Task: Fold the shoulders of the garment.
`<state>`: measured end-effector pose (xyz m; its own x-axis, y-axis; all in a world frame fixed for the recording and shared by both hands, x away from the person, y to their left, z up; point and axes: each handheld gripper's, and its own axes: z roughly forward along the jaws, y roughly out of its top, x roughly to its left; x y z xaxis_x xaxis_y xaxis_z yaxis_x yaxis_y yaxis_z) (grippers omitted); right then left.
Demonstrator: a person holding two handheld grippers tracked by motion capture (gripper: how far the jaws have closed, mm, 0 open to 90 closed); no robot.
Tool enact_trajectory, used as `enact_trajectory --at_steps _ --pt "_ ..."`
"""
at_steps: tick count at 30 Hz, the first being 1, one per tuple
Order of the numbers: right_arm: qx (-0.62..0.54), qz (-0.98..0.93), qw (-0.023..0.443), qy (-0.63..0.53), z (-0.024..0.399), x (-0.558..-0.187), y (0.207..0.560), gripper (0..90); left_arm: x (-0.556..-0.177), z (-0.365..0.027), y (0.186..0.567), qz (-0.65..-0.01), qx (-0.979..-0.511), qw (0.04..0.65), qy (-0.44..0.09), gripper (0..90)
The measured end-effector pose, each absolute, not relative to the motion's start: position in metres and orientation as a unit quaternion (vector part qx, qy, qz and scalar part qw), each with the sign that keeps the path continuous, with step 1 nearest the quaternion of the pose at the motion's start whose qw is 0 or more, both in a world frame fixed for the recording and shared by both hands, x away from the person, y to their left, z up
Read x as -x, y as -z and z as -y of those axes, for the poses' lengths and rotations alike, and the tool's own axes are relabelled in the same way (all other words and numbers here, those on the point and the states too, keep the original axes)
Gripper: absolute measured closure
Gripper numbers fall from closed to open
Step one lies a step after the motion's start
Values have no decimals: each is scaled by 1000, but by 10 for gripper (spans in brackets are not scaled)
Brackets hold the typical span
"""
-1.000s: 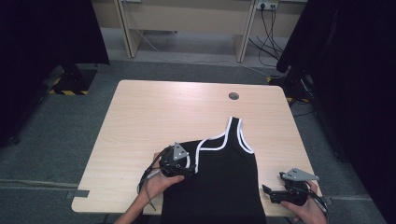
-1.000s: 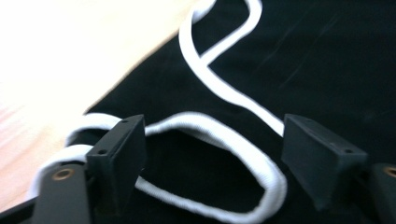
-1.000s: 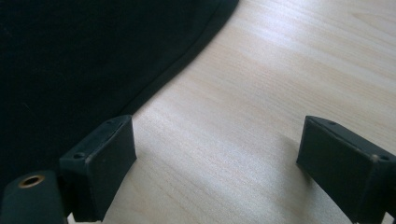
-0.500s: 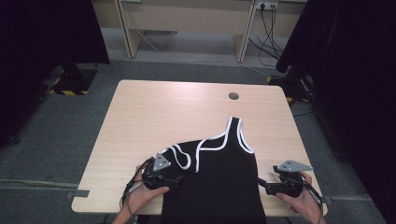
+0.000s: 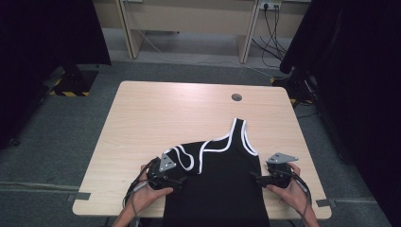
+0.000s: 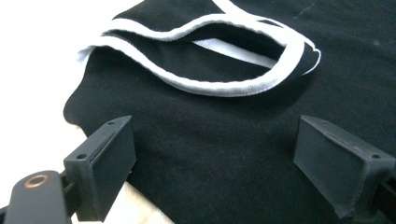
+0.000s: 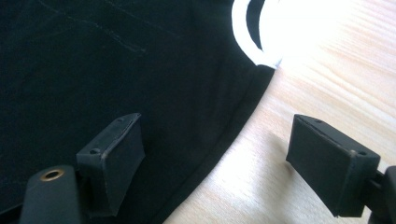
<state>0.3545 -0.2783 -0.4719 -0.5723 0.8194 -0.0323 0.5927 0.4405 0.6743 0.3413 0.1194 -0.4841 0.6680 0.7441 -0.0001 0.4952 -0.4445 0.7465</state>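
**Soft black top, best pinched at its side edges**

A black sleeveless top (image 5: 222,179) with white trim lies on the tabletop (image 5: 156,118), toward the near edge, its hem hanging over that edge. One shoulder strap (image 5: 241,135) points away from the person; the other strap (image 5: 182,156) is folded over onto the body of the top.

The left gripper (image 5: 177,178) sits at the top's left side, just beside the folded strap. Its jaws have just been opening and now stand wide apart over the fabric, gripping nothing. The right gripper (image 5: 257,176) is at the right side edge (image 7: 233,130), jaws wide and a little less so than a moment ago, one over cloth and one over bare wood, nothing held.

The top looks thin, light and limp. It will likely sag and bunch when lifted, and slide easily over the smooth wood. The hemmed side edges and the thicker white trim (image 6: 210,86) look like the firmest places to pinch.
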Motion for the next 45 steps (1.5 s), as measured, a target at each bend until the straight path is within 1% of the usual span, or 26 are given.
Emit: enact_trajectory --at_steps 11,15,16,21,22,23,26,28,29,30,35,38,41,45 --pt "-451 -815 178 -317 298 -357 473 188 -347 -112 484 -372 -834 373 -166 108" --pt "-448 -822 178 -302 294 -358 470 189 -347 -112 484 -372 -834 373 -166 106" --pt "-443 -826 173 -302 292 -360 468 202 -347 -112 484 -372 -834 373 -165 105" --pt "-448 -818 174 -316 291 -370 463 198 -347 -112 484 -372 -834 372 -166 92" --pt "-443 -823 186 -304 286 -376 461 192 -347 -112 484 -372 -834 373 -165 88" --pt "-443 -823 186 -304 286 -376 461 192 -347 -112 484 -370 -835 373 -163 88" --pt "-440 -822 178 -316 277 -393 456 192 -347 -111 485 -367 -838 371 -160 55" --pt "-442 -821 178 -315 274 -399 454 192 -348 -111 485 -365 -840 370 -158 40" --pt "-441 -822 188 -307 270 -410 451 188 -348 -111 485 -363 -841 369 -158 35" --pt "-442 -821 186 -309 268 -416 450 187 -348 -111 485 -363 -841 369 -158 31" --pt "-448 -818 183 -312 260 -440 449 188 -348 -110 485 -363 -841 368 -158 29" --pt "-459 -810 168 -324 256 -458 451 194 -348 -110 485 -363 -841 368 -158 29" --pt "-458 -811 172 -319 252 -474 455 200 -348 -110 485 -363 -841 368 -158 29" --pt "-469 -804 149 -335 252 -490 460 215 -348 -110 485 -363 -841 368 -158 29"
